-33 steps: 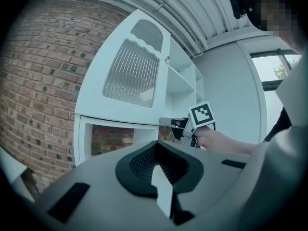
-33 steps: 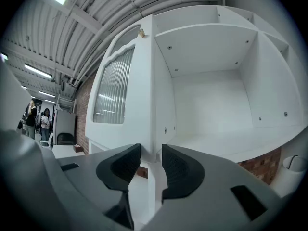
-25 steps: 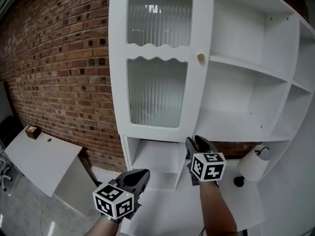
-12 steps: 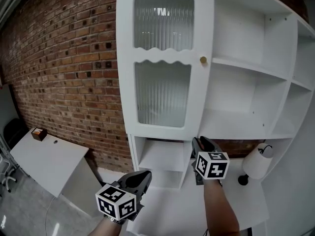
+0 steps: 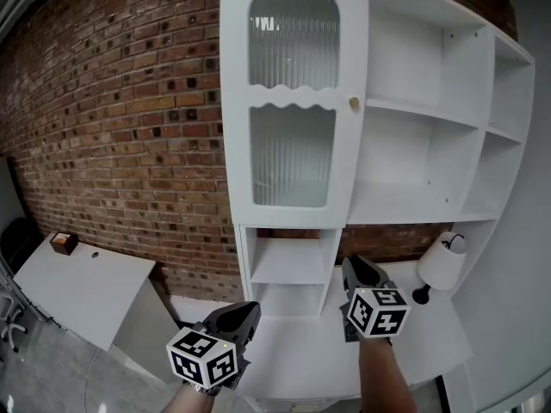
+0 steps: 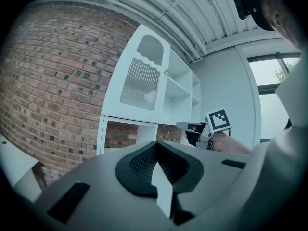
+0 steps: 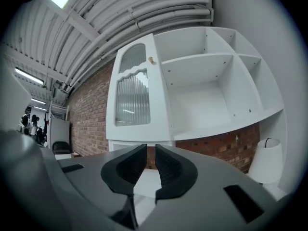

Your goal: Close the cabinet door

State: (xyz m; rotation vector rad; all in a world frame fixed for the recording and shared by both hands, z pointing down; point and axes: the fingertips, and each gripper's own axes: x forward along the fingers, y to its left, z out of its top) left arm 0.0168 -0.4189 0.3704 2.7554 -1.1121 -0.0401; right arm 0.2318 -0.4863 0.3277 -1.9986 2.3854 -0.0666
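Note:
The white cabinet (image 5: 413, 127) has one door (image 5: 293, 101) with ribbed glass panes and a small brass knob (image 5: 353, 103). The door covers the left column, and open shelves lie to its right. In the right gripper view the door (image 7: 137, 100) shows its knob-side edge; whether it sits fully flush I cannot tell. My left gripper (image 5: 248, 311) is shut and empty, low at the left, away from the cabinet. My right gripper (image 5: 355, 267) hangs below the shelves; its jaws are closing with a narrow gap and nothing between them.
A white lamp (image 5: 441, 265) stands on the counter (image 5: 301, 355) at the right, beside my right gripper. A red brick wall (image 5: 129, 127) runs to the left. A white desk (image 5: 82, 291) with a small brown box (image 5: 61, 243) stands low at the left.
Both grippers have drawn back from the cabinet, which now looks smaller and farther away. The door looks the same throughout.

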